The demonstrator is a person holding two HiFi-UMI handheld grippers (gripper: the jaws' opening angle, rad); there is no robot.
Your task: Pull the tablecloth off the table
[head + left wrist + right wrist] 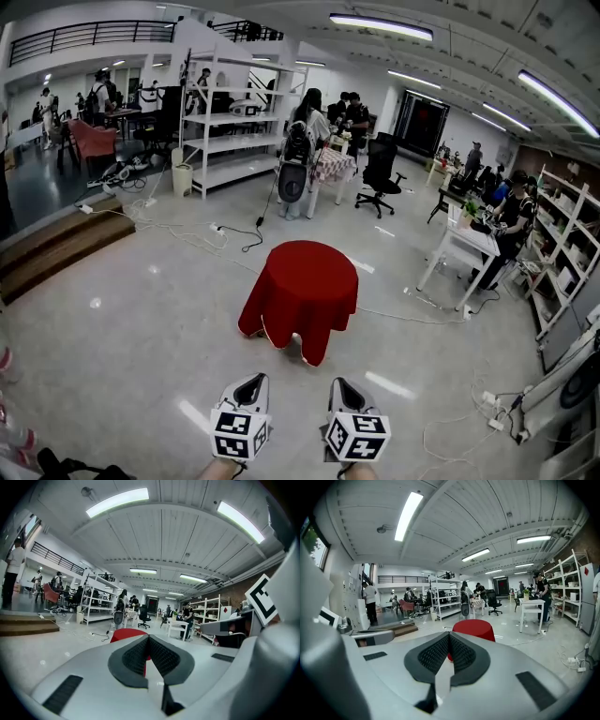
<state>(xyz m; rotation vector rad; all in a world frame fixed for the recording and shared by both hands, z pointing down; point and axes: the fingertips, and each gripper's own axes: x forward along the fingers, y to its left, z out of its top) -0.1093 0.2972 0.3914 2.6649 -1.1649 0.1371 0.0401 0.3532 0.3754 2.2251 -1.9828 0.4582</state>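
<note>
A small round table stands in the middle of the floor under a red tablecloth (302, 292) that hangs down nearly to the floor all around. The tablecloth (125, 633) shows just past the left gripper's tips, and the tablecloth (475, 628) also shows beyond the right one. My left gripper (251, 380) and right gripper (339, 383) are held side by side at the bottom of the head view, well short of the table, both pointing at it. Both are shut with nothing between the pads. In their own views the left gripper (148, 637) and right gripper (449, 634) have pads pressed together.
White shelving (234, 117) and several people stand behind the table. A black office chair (380, 173) is at the back right, a white desk (469, 253) with a seated person to the right. Cables (225, 234) run over the floor. Wooden steps (56, 248) lie at the left.
</note>
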